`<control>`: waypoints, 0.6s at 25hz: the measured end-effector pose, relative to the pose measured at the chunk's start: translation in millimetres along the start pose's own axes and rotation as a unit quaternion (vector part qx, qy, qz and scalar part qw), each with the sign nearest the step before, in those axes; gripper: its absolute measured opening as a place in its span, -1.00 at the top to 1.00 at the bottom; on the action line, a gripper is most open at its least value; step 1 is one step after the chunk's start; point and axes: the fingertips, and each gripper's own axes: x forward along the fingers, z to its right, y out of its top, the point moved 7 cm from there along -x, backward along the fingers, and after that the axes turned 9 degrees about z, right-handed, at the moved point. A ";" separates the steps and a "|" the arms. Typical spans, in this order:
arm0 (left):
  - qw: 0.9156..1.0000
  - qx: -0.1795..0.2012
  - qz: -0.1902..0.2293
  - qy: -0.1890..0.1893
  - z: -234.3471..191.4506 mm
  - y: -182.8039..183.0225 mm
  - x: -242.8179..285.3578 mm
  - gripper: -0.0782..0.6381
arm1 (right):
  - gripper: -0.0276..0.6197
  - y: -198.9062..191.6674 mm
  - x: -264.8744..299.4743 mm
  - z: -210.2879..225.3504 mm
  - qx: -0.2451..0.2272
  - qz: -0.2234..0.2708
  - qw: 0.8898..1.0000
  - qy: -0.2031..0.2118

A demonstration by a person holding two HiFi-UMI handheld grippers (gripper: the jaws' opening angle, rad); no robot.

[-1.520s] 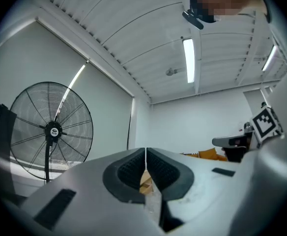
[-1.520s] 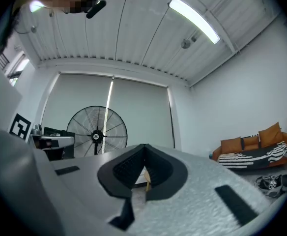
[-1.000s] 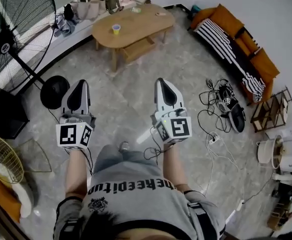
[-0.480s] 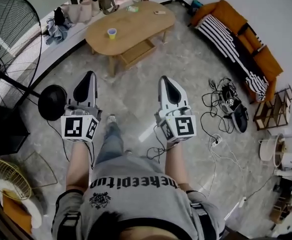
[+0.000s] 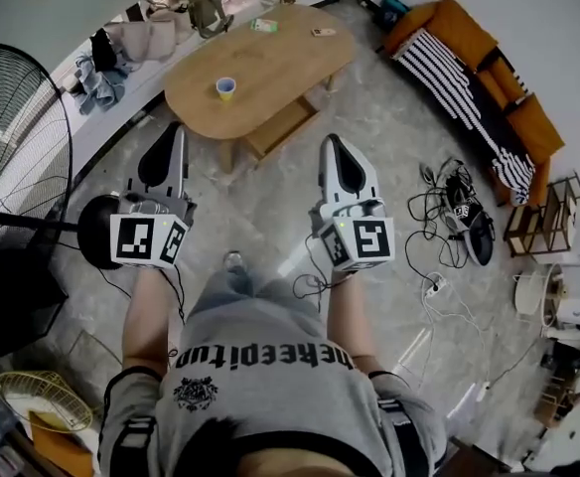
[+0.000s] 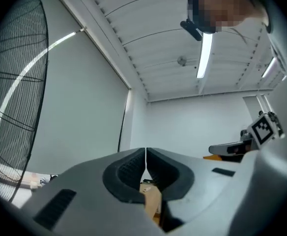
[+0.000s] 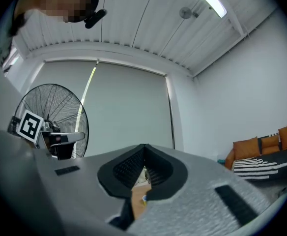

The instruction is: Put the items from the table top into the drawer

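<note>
An oval wooden coffee table (image 5: 280,63) stands ahead on the stone floor. On it are a small yellow cup (image 5: 226,88), a green item (image 5: 263,26) and a small flat item (image 5: 323,32). A lower wooden compartment (image 5: 278,119) shows under the top. My left gripper (image 5: 176,133) and right gripper (image 5: 333,144) are held side by side in the air, short of the table and pointing at it. Both are shut with nothing between the pads. A strip of table (image 6: 152,199) shows below the left gripper's (image 6: 146,151) tips. Below the right gripper (image 7: 144,147) are the table (image 7: 136,200) and cup (image 7: 144,198).
A big standing fan (image 5: 22,157) with a round base (image 5: 99,229) is at the left. An orange sofa (image 5: 474,63) with a striped blanket lines the right wall. Cables and dark gear (image 5: 459,217) lie on the floor at right. Bags (image 5: 151,38) sit behind the table.
The person has walked toward the table, which now lies closer to both grippers. Both grippers travelled forward with them and stayed shut. The fan has slid further left and down in view.
</note>
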 end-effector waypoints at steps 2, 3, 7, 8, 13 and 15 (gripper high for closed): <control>1.000 -0.006 -0.005 -0.003 -17.8 -11.4 14.9 0.75 | 0.91 -8.6 19.8 -0.8 0.003 -0.005 1.000 -0.002; 1.000 -0.010 -0.007 -0.003 -25.3 -17.3 21.7 0.75 | 0.91 -13.4 28.8 0.0 0.002 -0.008 1.000 -0.003; 1.000 -0.021 -0.018 -0.001 -48.4 -38.8 48.2 0.75 | 0.91 -28.6 62.5 6.4 -0.001 -0.025 1.000 -0.003; 1.000 -0.023 -0.020 -0.001 -53.8 -45.2 54.8 0.75 | 0.91 -32.0 71.4 8.0 -0.003 -0.028 1.000 0.000; 0.999 -0.030 -0.027 -0.002 -74.2 -81.9 85.0 0.75 | 0.91 -53.0 116.4 22.2 -0.002 -0.042 0.999 0.016; 0.999 -0.030 -0.034 0.006 -80.1 -95.1 101.2 0.75 | 0.91 -62.7 137.2 33.2 0.001 -0.044 0.999 0.023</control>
